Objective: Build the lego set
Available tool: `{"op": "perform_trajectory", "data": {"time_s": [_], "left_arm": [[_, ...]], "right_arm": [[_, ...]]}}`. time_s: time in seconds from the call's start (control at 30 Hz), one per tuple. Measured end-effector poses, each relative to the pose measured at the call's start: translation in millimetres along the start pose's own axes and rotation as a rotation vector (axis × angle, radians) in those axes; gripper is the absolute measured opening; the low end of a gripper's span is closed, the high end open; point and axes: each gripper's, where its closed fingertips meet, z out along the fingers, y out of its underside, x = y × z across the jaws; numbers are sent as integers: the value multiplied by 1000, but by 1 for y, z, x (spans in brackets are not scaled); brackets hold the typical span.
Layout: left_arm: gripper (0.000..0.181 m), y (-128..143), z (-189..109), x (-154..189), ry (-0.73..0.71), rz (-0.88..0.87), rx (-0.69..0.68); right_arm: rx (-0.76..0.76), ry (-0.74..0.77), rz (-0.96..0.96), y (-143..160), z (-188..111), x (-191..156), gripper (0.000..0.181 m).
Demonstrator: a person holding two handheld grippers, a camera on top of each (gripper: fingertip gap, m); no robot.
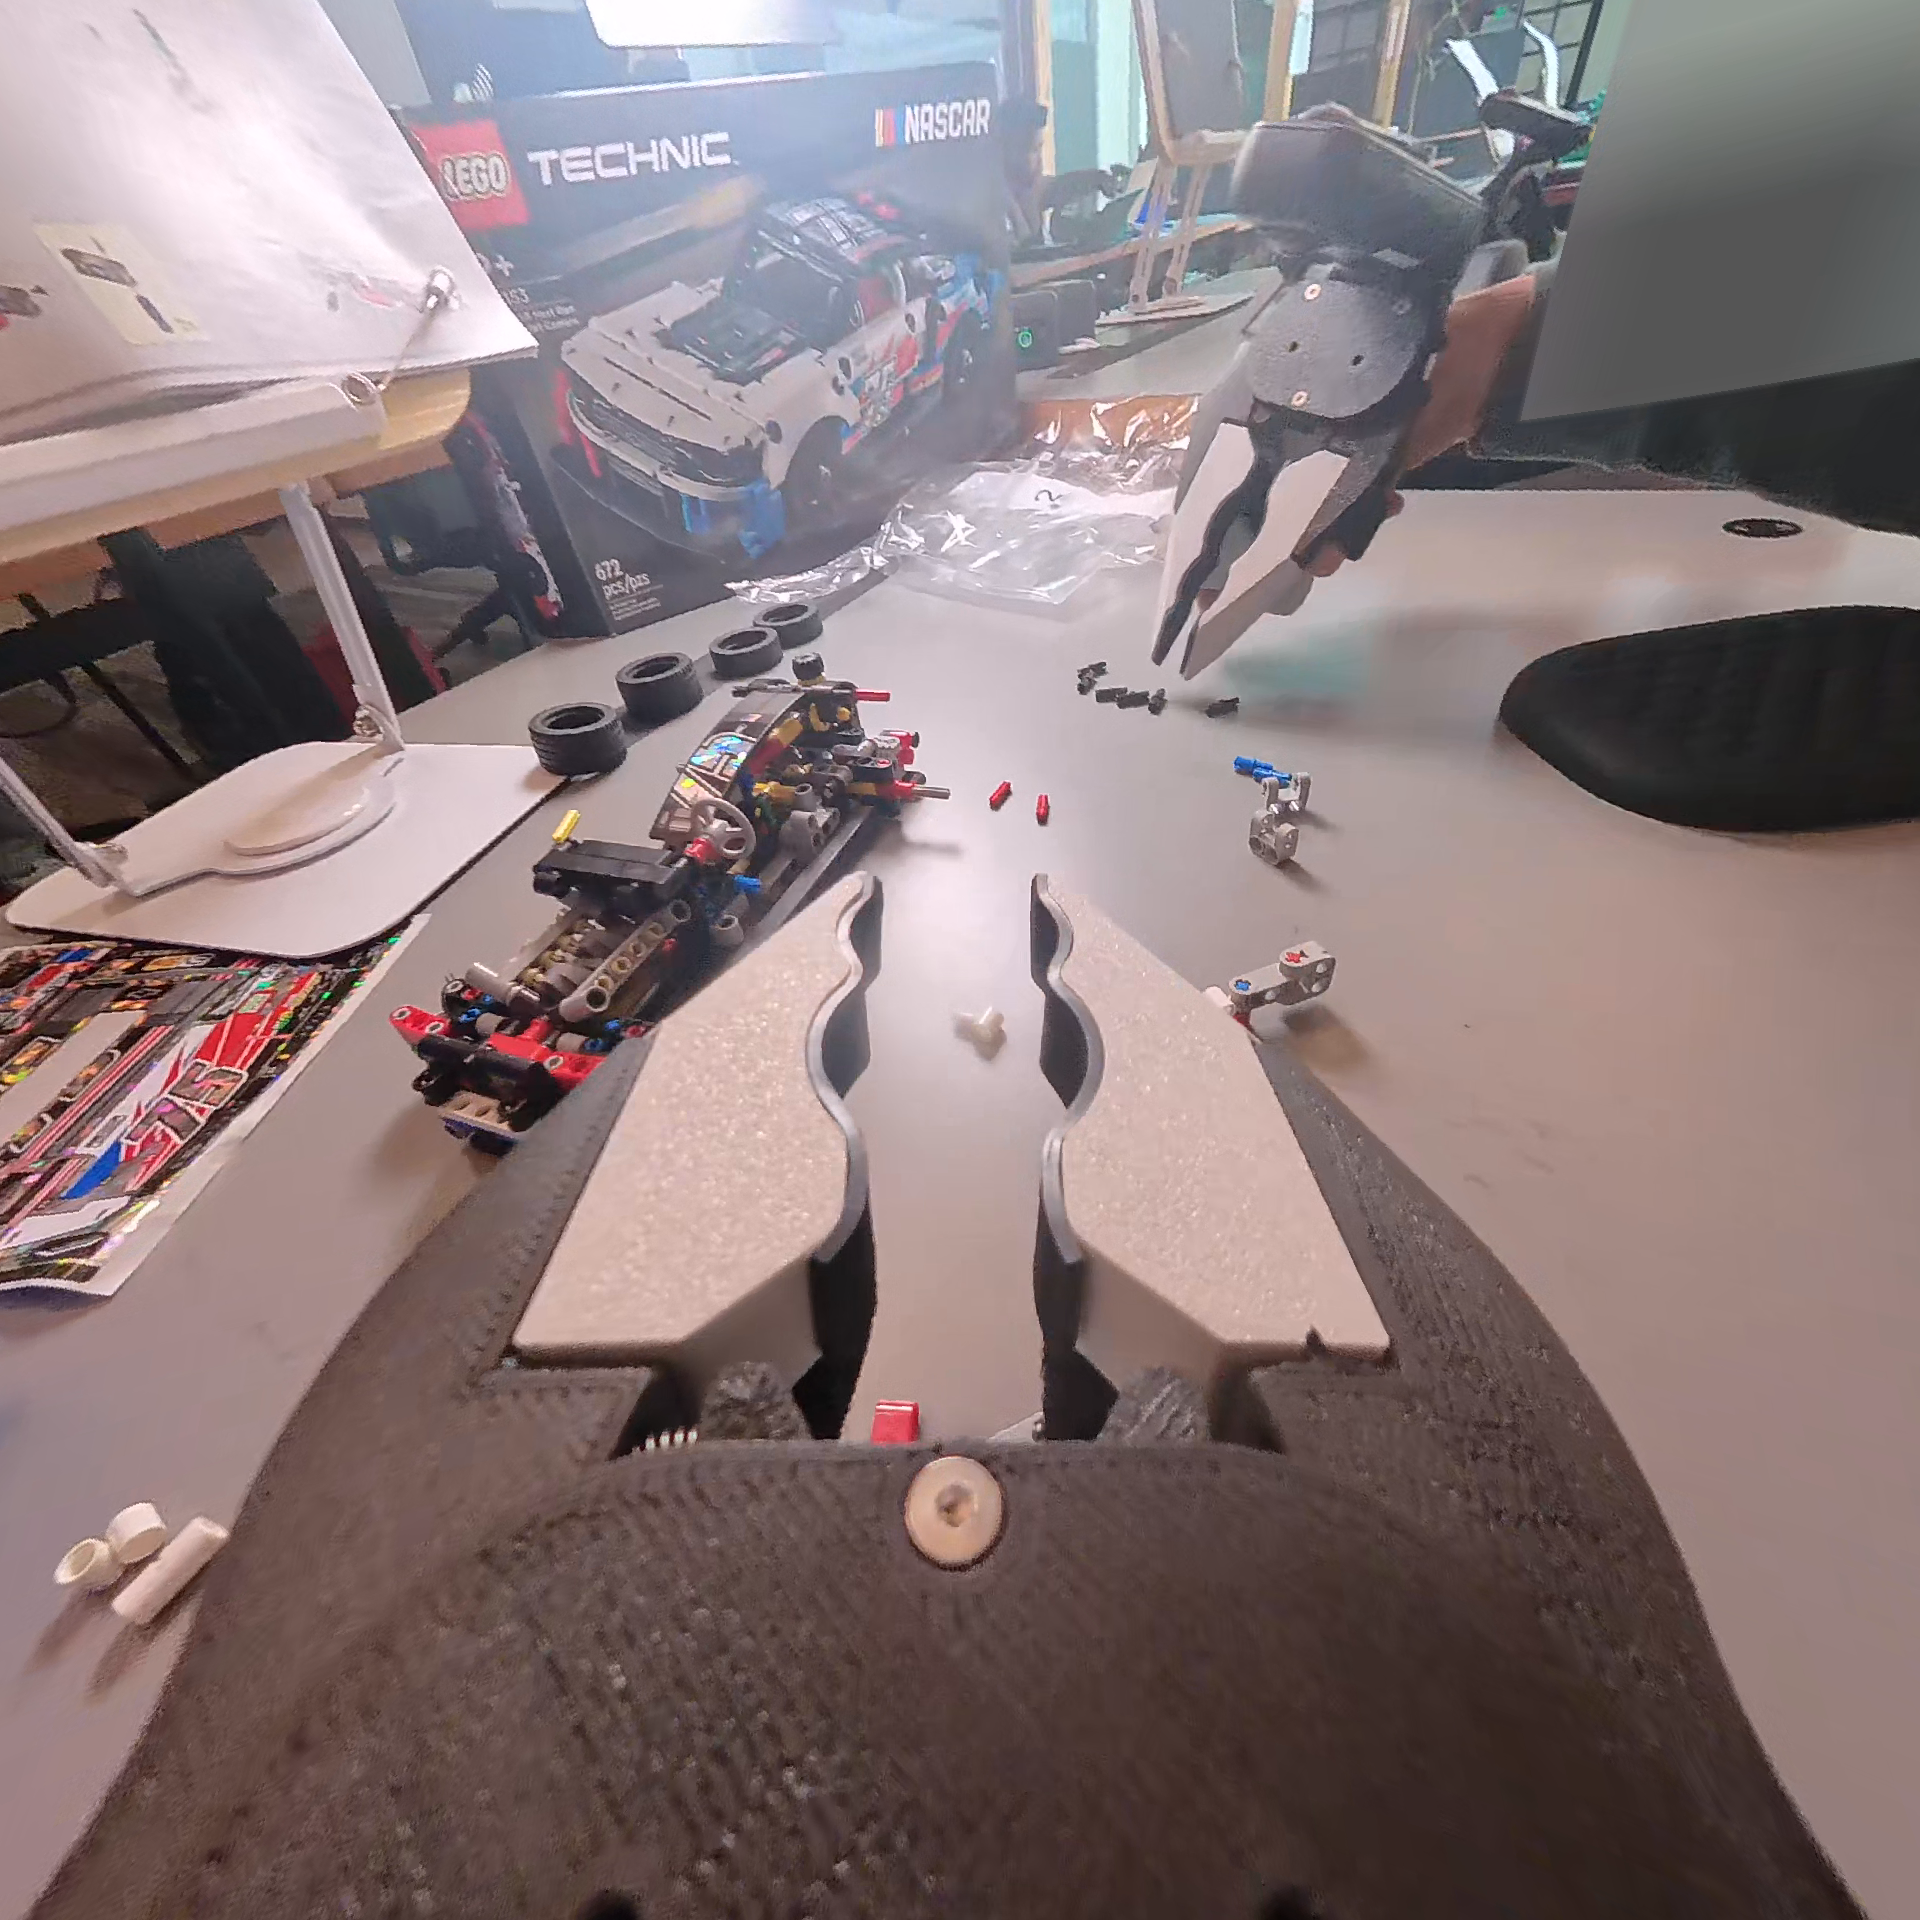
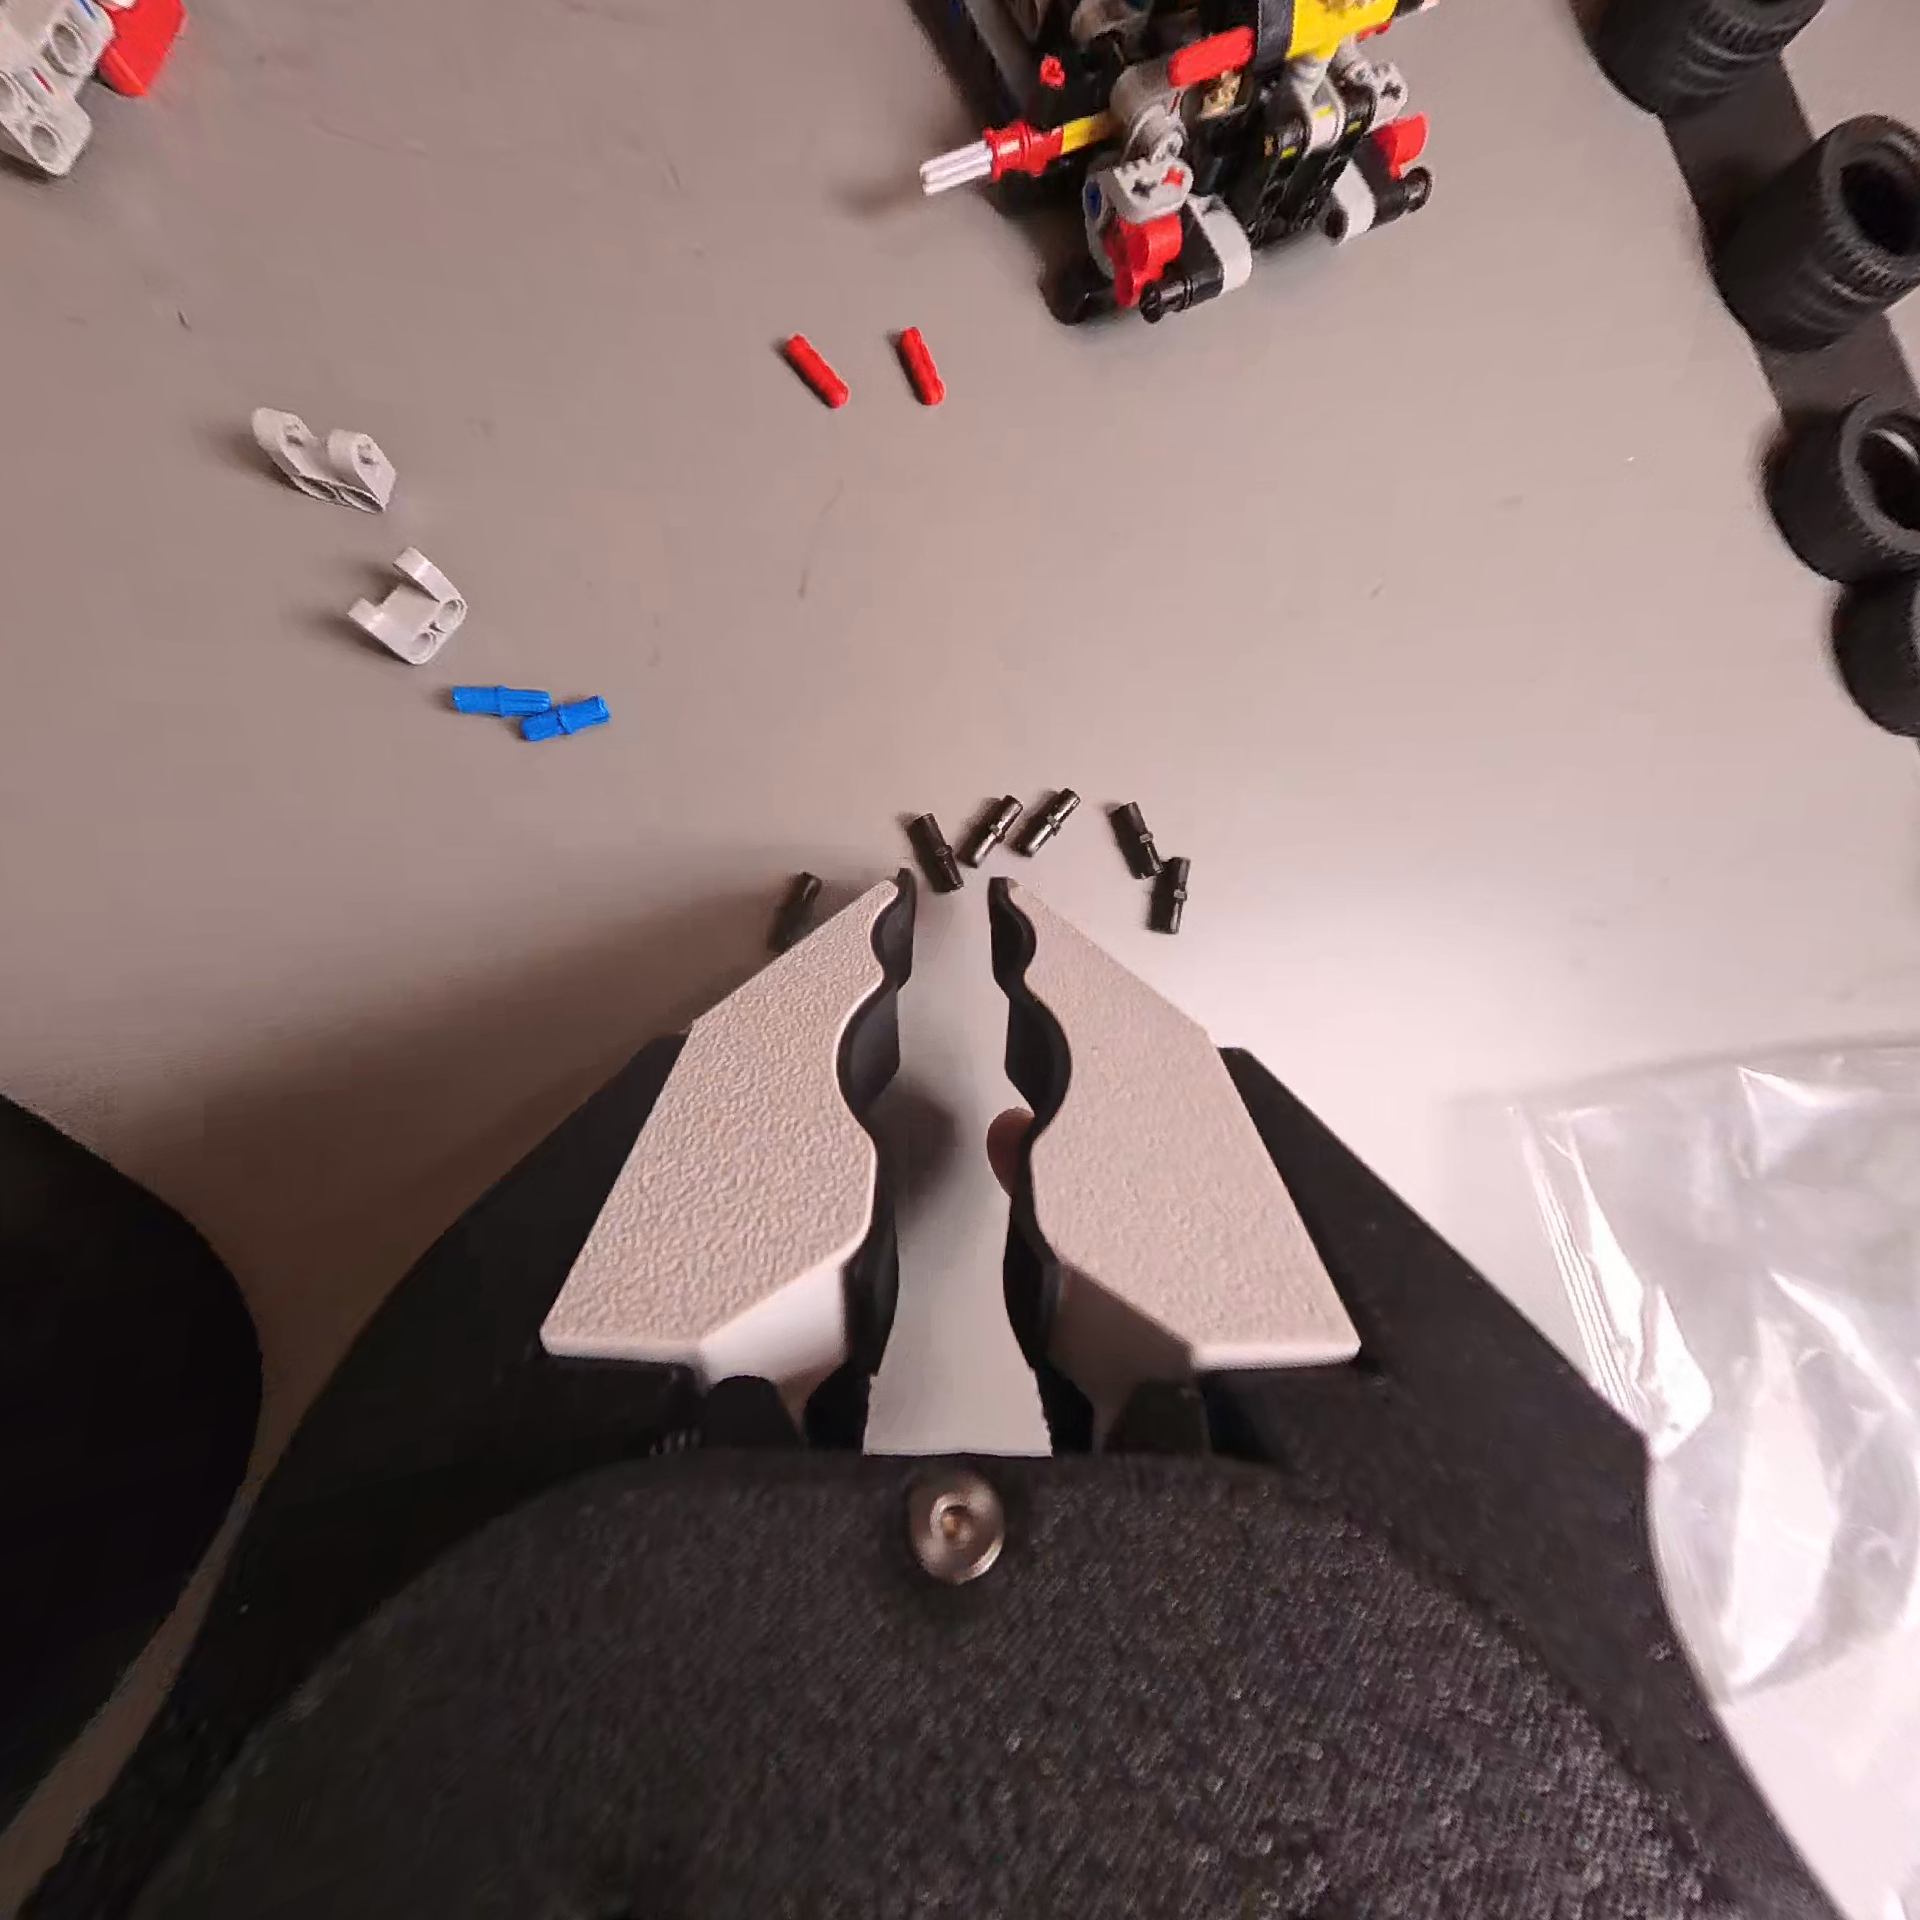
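A half-built Lego car chassis (image 1: 665, 914) lies on the grey table, left of my left gripper (image 1: 954, 894), which is open and empty. A small white piece (image 1: 980, 1027) lies on the table between its fingers. My right gripper (image 2: 948, 891) is open and empty, tips just short of a cluster of several black pins (image 2: 1039, 847); it also shows in the left wrist view (image 1: 1179, 660), hovering above those pins (image 1: 1132, 696). Two red pins (image 2: 862, 366), two blue pins (image 2: 530, 710) and grey connectors (image 2: 407, 608) lie loose. The chassis rear (image 2: 1226, 156) is at top.
Several black tyres (image 1: 665, 681) (image 2: 1849, 312) stand in a row by the chassis. The set's box (image 1: 727, 343), an instruction booklet on a white stand (image 1: 239, 821), a sticker sheet (image 1: 125, 1081), clear plastic bags (image 2: 1745, 1351) and a black pad (image 1: 1725, 717) surround the work area. The left gripper's tips are roughly 30 centimetres from the right gripper's.
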Motion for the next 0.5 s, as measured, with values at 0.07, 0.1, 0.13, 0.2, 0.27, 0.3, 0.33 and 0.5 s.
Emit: {"op": "perform_trajectory", "data": {"time_s": [0.07,0.1,0.13,0.2,0.27,0.3,0.33,0.5], "left_arm": [[27,5,2,5,28,6,-25],[27,6,3,8,41,11,-35],[27,7,4,11,51,18,-43],[27,9,5,15,69,30,-56],[26,11,6,19,91,38,-65],[26,12,7,22,104,40,-70],[26,13,7,24,121,41,-74],[28,18,11,38,201,61,-112]], "right_arm": [[-15,-13,-3,3,8,2,13],[-3,-31,1,1,11,1,10],[4,-56,4,-1,12,-2,10],[-6,-67,-6,-2,13,-4,5],[-15,-67,-8,-2,14,-5,4],[-18,-70,-5,-1,13,-5,4],[-23,-72,-3,0,12,-5,4],[102,41,49,-20,-11,10,4]]}}
